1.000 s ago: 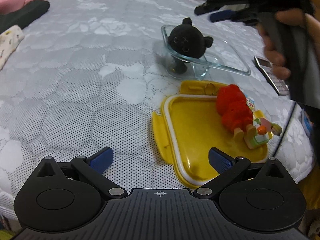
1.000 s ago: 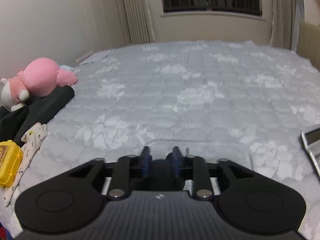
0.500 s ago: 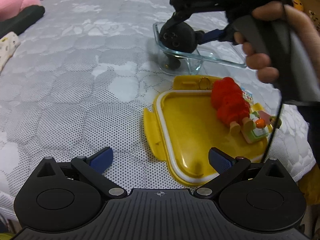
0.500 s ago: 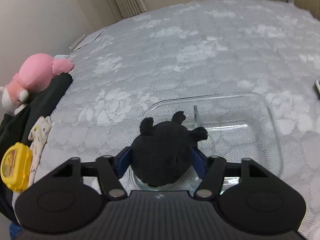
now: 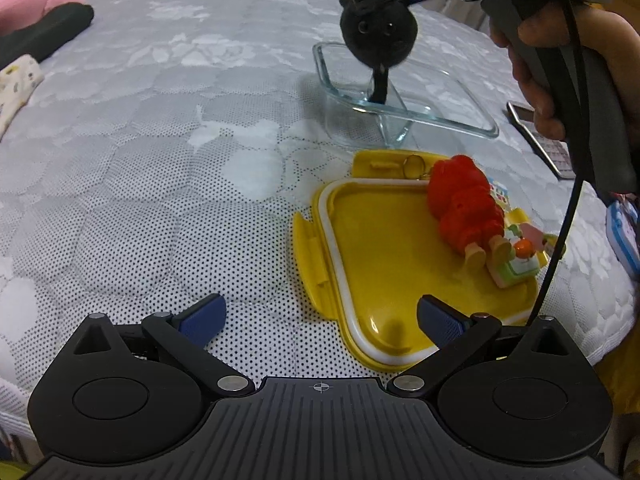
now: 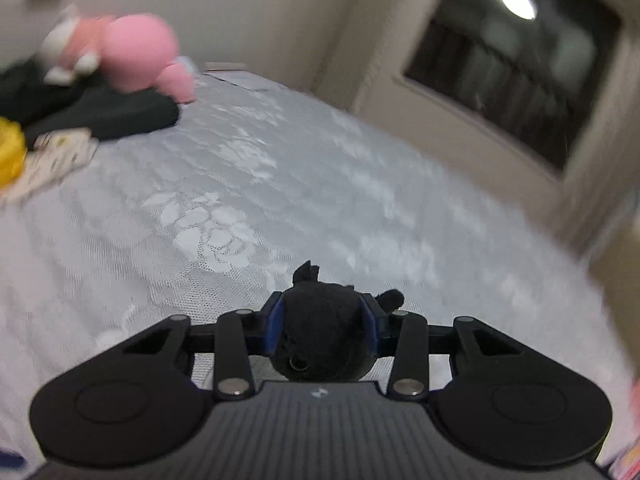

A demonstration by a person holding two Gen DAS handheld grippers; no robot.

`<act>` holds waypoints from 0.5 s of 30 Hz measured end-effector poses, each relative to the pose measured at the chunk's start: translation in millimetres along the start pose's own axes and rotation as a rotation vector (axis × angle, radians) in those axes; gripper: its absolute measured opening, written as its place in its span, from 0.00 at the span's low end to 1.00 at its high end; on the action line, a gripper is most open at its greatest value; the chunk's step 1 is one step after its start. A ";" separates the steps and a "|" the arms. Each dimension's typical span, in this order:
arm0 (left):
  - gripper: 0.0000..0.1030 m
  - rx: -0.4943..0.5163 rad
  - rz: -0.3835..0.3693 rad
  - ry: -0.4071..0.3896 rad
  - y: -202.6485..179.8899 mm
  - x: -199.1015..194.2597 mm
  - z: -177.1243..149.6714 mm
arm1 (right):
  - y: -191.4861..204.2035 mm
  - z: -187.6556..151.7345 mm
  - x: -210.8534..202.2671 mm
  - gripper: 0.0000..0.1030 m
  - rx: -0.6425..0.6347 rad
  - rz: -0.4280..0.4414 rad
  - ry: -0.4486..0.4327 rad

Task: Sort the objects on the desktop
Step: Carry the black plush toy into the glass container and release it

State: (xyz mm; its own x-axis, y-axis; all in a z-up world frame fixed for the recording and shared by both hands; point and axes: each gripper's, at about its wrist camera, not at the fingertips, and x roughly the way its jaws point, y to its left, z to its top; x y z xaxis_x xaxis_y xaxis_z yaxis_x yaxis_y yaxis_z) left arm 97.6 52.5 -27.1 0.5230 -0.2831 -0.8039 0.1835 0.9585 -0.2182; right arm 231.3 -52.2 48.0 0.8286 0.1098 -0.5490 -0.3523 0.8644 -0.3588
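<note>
A round black plush toy (image 5: pixel 378 34) hangs above the clear glass dish (image 5: pixel 404 108), and my right gripper (image 6: pixel 322 322) is shut on that black plush toy (image 6: pixel 324 336), its blue pads pressing both sides. The toy's dangling leg still reaches into the dish. Nearer to me, a yellow lid (image 5: pixel 400 256) lies on the bed with a red plush figure (image 5: pixel 464 204) and a small colourful toy (image 5: pixel 516 256) on its right side. My left gripper (image 5: pixel 320 318) is open and low over the bedcover, beside the lid's near left corner, holding nothing.
A grey floral bedcover (image 5: pixel 180 140) covers the bed. A pink plush (image 6: pixel 136 56) and dark cloth (image 6: pixel 112 116) lie at the far left. A calculator (image 5: pixel 540 140) lies right of the dish. A hand (image 5: pixel 560 52) holds the right gripper's handle. The bed edge runs close at right.
My right gripper came down on the black plush in the dish, closed on it and lifted it above the rim. The left gripper has stayed open, shifting slightly.
</note>
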 end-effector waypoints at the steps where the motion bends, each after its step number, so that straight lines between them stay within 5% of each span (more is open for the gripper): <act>1: 1.00 -0.001 0.000 0.000 -0.1 0.3 -0.2 | -1.0 -0.5 3.2 0.42 0.025 0.024 0.025; 6: 1.00 0.017 0.005 0.002 -1.5 0.7 -2.4 | -23.9 -15.6 25.6 0.53 0.258 0.152 0.151; 11: 1.00 0.011 0.005 0.003 -1.6 2.6 -2.4 | -53.2 -5.6 -3.6 0.46 0.346 0.125 0.049; 15: 1.00 0.023 0.006 0.005 -6.0 4.5 -3.0 | -58.0 -2.4 -3.8 0.41 0.357 0.169 0.071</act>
State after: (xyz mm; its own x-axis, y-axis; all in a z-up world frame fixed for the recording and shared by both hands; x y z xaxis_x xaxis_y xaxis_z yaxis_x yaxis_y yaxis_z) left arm 96.3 45.5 -31.1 0.5198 -0.2773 -0.8081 0.1997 0.9591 -0.2007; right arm 247.5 -104.0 69.1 0.7358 0.2414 -0.6328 -0.2970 0.9547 0.0188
